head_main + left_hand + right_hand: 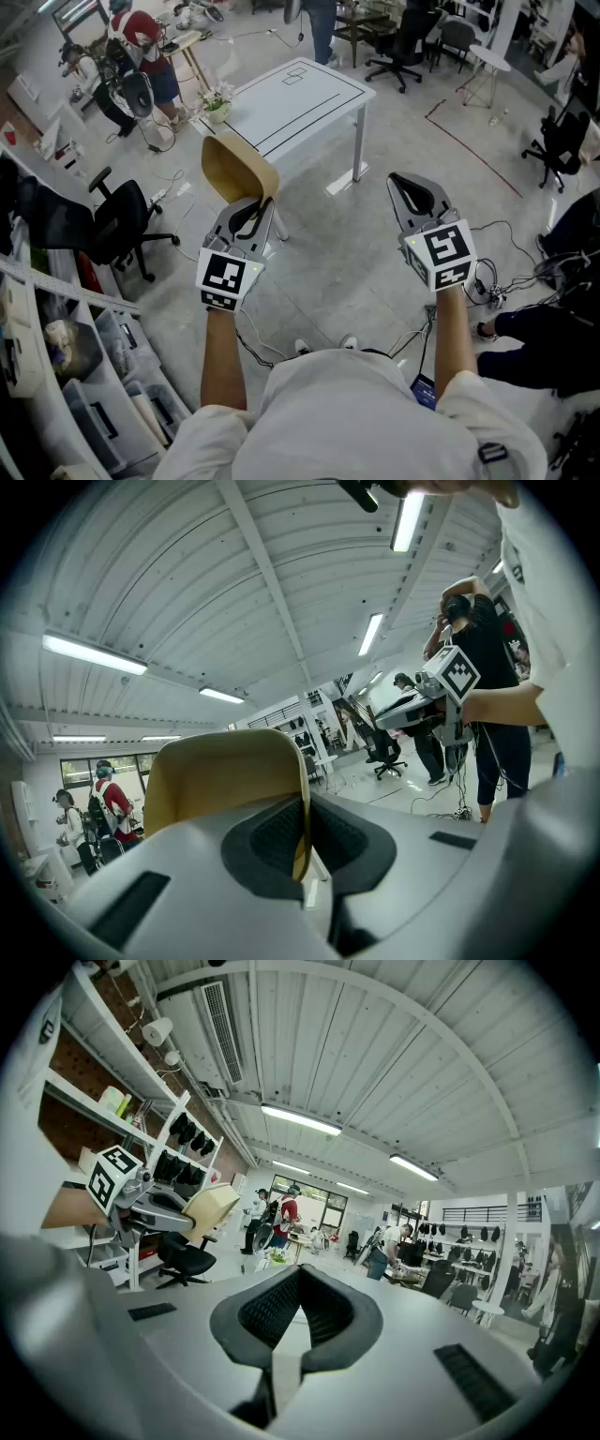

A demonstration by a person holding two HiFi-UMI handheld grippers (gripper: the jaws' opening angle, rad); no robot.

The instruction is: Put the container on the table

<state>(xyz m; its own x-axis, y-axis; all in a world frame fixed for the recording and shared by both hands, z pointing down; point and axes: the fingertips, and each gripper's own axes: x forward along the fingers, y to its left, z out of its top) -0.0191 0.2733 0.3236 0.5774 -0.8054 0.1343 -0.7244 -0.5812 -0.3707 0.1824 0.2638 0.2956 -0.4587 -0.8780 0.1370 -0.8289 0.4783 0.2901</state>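
Left claw [247,212] pinches the tan container [236,169] wall, forearm [221,352] outstretched; right claw [403,184] alongside, closed and empty.

Bright ceiling strip lights [300,1119] give even light; both gripper views bend fisheye-dark at edges.

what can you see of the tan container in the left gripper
The container is plain tan and thin-walled with rounded corners, and looks like pressed paper or plastic. The left gripper has its fingers shut on one edge of its wall and holds it tilted in the air above the floor, short of the white table. Nothing else touches it.
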